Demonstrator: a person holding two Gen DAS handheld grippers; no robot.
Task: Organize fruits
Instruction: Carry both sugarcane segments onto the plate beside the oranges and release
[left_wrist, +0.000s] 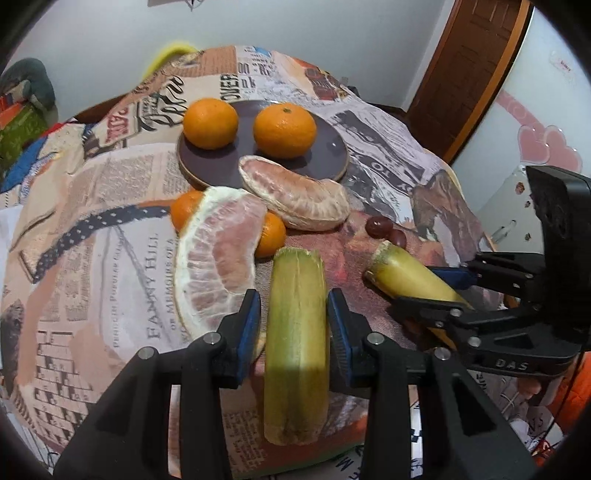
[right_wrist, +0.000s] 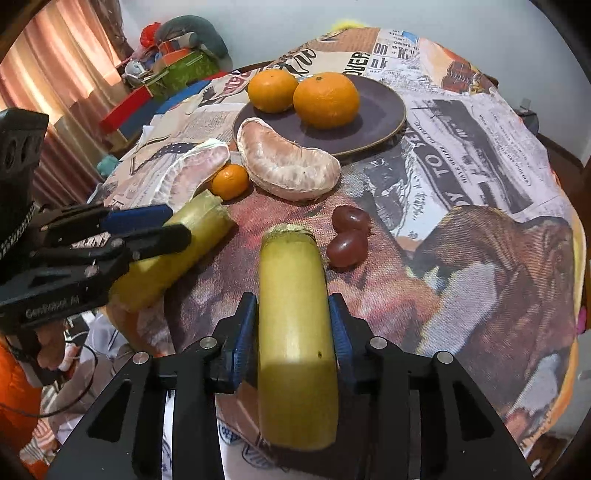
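My left gripper (left_wrist: 294, 317) is shut on a yellow-green sugarcane piece (left_wrist: 297, 343), seen from the side in the right wrist view (right_wrist: 173, 254). My right gripper (right_wrist: 293, 325) is shut on a second sugarcane piece (right_wrist: 295, 332), seen in the left wrist view (left_wrist: 410, 284). A dark plate (left_wrist: 332, 155) holds two oranges (left_wrist: 210, 123) (left_wrist: 284, 131). One pomelo segment (left_wrist: 295, 195) leans on the plate rim. Another pomelo segment (left_wrist: 218, 258) lies in front, with two small tangerines (left_wrist: 184, 208) (left_wrist: 273, 234) beside it. Two red grapes (right_wrist: 347, 236) lie on the cloth.
The round table wears a newspaper-print cloth (right_wrist: 461, 166). A wooden door (left_wrist: 469, 66) and a white fridge (left_wrist: 546, 110) stand at the right. Boxes and clutter (right_wrist: 173, 62) sit by a curtain beyond the table's left edge.
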